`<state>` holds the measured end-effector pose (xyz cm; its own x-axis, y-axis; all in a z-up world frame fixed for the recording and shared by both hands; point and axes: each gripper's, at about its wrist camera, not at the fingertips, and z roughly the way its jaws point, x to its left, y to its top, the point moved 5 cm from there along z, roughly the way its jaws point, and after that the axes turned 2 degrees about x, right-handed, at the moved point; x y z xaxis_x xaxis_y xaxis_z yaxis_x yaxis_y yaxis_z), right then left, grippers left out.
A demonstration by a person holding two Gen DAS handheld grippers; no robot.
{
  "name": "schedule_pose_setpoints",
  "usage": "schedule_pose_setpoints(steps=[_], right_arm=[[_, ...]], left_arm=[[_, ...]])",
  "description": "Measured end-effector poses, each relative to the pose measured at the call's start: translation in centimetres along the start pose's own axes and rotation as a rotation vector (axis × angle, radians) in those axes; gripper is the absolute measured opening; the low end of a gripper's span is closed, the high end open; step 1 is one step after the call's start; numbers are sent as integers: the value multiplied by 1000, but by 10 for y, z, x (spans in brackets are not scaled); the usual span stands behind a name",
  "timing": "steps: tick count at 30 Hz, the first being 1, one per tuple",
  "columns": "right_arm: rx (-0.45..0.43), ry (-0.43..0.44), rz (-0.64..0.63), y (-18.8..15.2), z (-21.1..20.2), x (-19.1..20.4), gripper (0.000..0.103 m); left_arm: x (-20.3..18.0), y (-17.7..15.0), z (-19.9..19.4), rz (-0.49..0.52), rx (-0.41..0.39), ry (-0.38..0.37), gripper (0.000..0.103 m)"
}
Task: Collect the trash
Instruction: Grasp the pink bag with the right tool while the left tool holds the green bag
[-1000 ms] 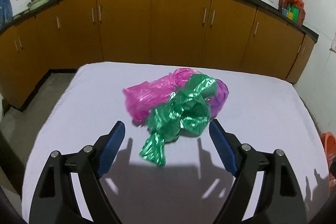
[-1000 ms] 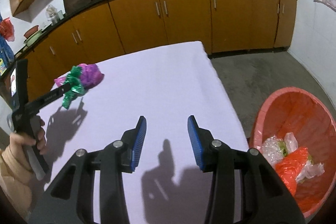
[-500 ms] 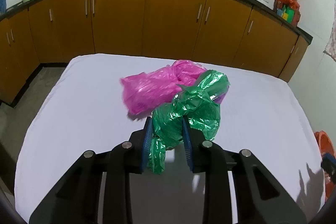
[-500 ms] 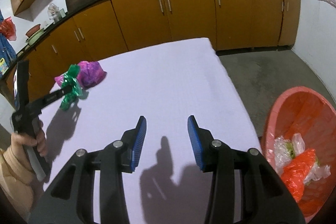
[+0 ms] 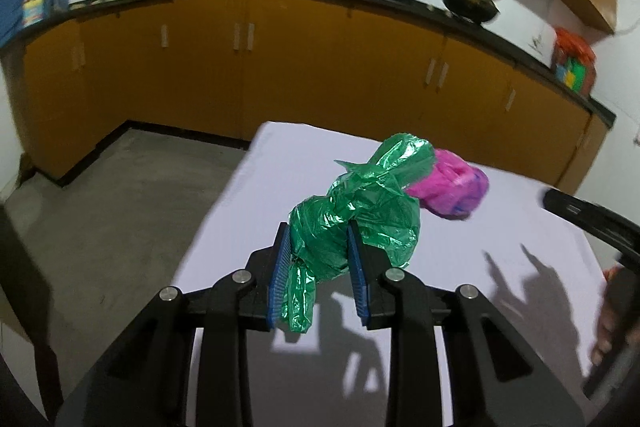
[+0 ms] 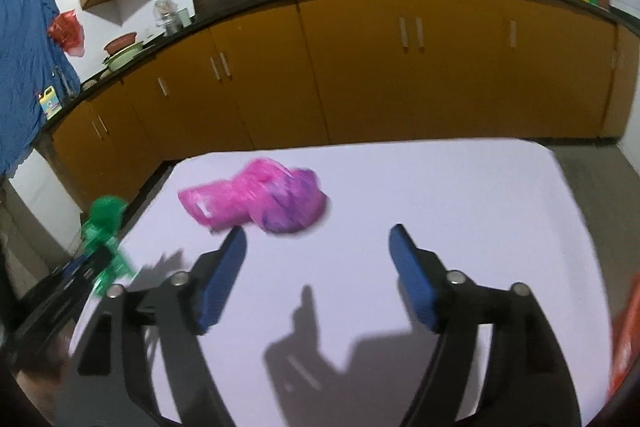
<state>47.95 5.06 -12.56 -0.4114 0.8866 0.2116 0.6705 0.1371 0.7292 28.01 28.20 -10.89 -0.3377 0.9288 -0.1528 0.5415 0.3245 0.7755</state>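
Two crumpled plastic bags, one lifted, one lying on the table

The crinkled, shiny green plastic bag (image 5: 352, 223) is pinched between blue pads, a loose tail hanging at 6 o'clock. The crumpled pink-and-purple plastic bag (image 6: 256, 201) lies on the white table at its 2 o'clock.

Green bag (image 5: 356, 223), pink bag (image 6: 256, 201), white tablecloth (image 6: 440, 195), orange cabinets (image 6: 360, 67)

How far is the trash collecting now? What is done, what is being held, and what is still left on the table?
Done: the green bag is picked up, shut between the pads of the left gripper.
In hand: the right gripper, empty, has just been opening its jaws and faces the pink bag.
Left: the pink bag lies on the table, not gripped, and neither bag is binned yet.
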Motion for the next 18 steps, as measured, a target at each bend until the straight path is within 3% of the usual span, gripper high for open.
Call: schedule_pose_setpoints(steps=[4, 10, 11, 12, 14, 15, 18], right_arm=[[45, 7, 12, 22, 52, 22, 81], [118, -30, 18, 26, 98, 25, 81], [127, -27, 23, 25, 102, 23, 76], [151, -14, 25, 22, 107, 22, 56], [173, 8, 31, 17, 109, 21, 44], [175, 9, 26, 16, 107, 20, 32], [175, -12, -1, 9, 90, 13, 26]], left_arm=[[19, -1, -12, -31, -19, 20, 28], [27, -2, -19, -40, -26, 31, 28], [27, -2, -20, -37, -27, 31, 28], [26, -2, -20, -33, -26, 32, 28], [24, -2, -21, -31, -25, 29, 28], [22, -3, -23, -29, -25, 28, 28], [12, -4, -27, -11, -26, 15, 28]])
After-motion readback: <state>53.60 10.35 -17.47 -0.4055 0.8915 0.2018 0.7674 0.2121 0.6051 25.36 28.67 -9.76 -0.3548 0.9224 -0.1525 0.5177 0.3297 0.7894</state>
